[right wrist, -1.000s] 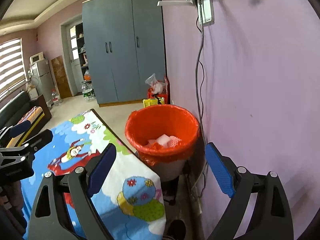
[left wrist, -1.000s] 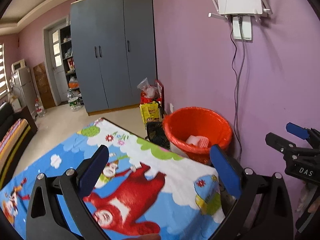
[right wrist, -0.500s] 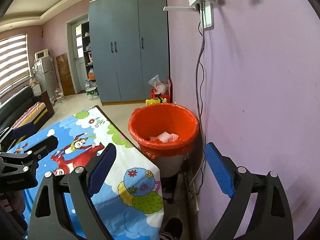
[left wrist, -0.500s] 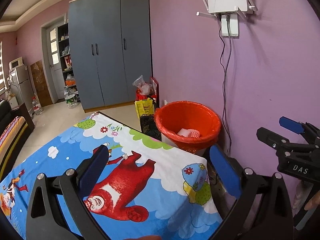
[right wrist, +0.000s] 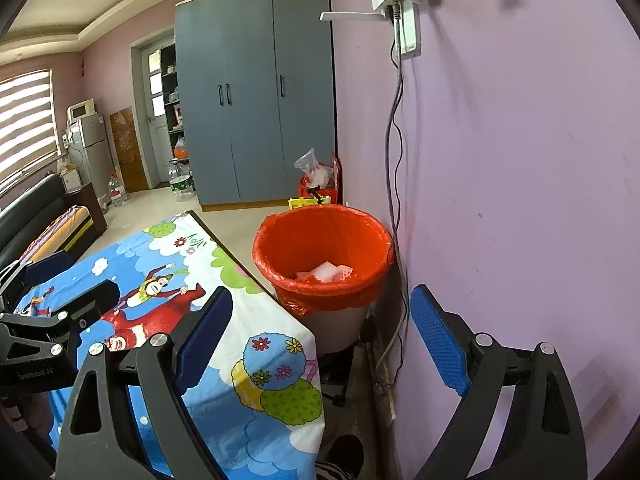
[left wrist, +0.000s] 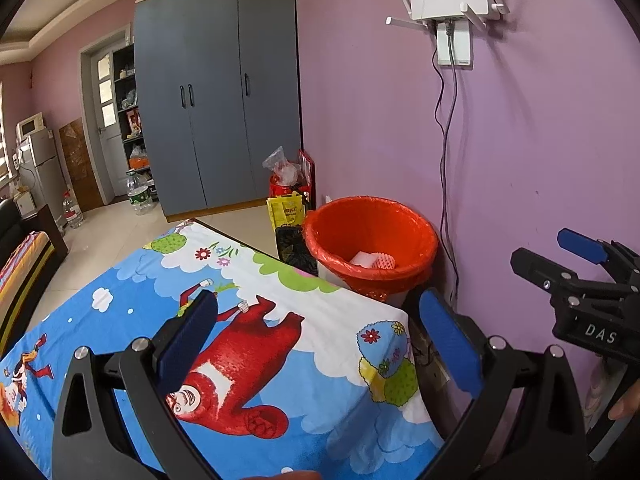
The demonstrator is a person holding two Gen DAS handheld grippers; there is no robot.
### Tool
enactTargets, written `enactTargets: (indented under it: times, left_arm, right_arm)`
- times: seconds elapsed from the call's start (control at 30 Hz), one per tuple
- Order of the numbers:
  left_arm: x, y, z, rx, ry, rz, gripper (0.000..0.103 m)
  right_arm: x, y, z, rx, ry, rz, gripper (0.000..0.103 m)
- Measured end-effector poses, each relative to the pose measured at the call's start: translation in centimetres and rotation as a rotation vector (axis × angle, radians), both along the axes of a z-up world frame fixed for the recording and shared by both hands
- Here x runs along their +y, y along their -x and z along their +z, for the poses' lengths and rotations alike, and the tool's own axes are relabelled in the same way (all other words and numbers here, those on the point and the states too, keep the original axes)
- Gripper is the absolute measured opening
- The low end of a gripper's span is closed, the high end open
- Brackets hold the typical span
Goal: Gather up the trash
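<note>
Both hand-held grippers, left (left wrist: 316,332) and right (right wrist: 320,332), gape wide and empty over the tabletop (left wrist: 280,344). Trash (right wrist: 326,271) sits in the red bin (right wrist: 324,248) beside it. Drop looks done; next means finding more litter, none visible.

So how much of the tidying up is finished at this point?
Some looks done: white and pink scraps lie in the orange-lined bin beside the cartoon-print cloth. Nothing is in hand: the left gripper and right gripper are both open and empty. No loose trash shows on the visible part of the cloth, so little seems left, though the near end is hidden.
</note>
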State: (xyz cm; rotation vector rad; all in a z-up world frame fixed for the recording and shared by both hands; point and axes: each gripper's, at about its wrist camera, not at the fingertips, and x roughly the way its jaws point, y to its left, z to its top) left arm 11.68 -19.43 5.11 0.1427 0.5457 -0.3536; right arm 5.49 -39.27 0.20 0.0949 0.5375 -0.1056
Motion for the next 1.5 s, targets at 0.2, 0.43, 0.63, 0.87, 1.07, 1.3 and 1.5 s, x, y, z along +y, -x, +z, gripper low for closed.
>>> enactTargets:
  times: [0.2,0.43,0.63,0.87,1.07,1.3,1.5]
  left_arm:
    - [0.0,0.1,0.1,-0.006,0.016,0.009,0.098]
    - [0.5,0.4,0.5,-0.023,0.063,-0.001,0.098]
    - [0.9,0.9,1.0,-0.053,0.104,0.002,0.098]
    - [1.2,0.9,1.0,-0.052,0.117,0.011,0.098]
    - [1.3,1.0,1.1,-0.056,0.114,0.013,0.098]
    - [1.9,1.1,1.1,-0.064,0.132,0.016,0.098]
    - [2.2,1.2,1.1,-0.065,0.131,0.02,0.098]
  right_arm:
    - [-0.1,0.0,-0.1,-0.002,-0.004,0.002,0.085]
    - [-0.3,0.1,-0.2,-0.004,-0.012,-0.002,0.085]
    - [-0.2,0.2,-0.2,-0.005,-0.012,-0.001,0.085]
    - [-0.1,0.2,0.0,-0.008,0.008,0.005,0.085]
    - [-0.1,0.2,0.3,-0.011,0.017,0.009,0.085]
    - [0.2,0.4,0.6,-0.022,0.026,0.015,0.085]
    - [0.5,0.4,0.6,-0.02,0.035,0.026,0.085]
